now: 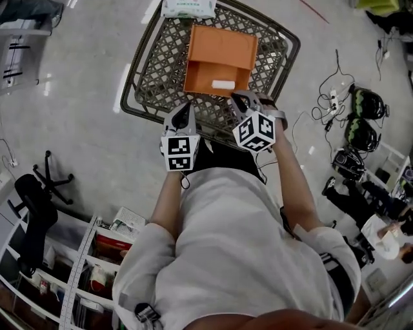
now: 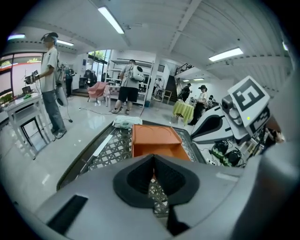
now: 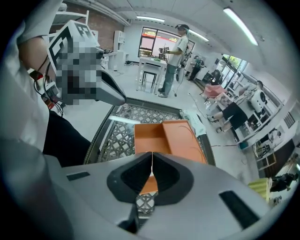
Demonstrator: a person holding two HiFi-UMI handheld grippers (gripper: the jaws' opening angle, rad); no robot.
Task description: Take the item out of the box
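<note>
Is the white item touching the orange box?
Touching. The head view shows the white item lying inside the orange box, on its floor.

White item (image 1: pixel 223 84) in orange box (image 1: pixel 222 45): too small to identify. White packet (image 1: pixel 188 8) cut off by top edge.
</note>
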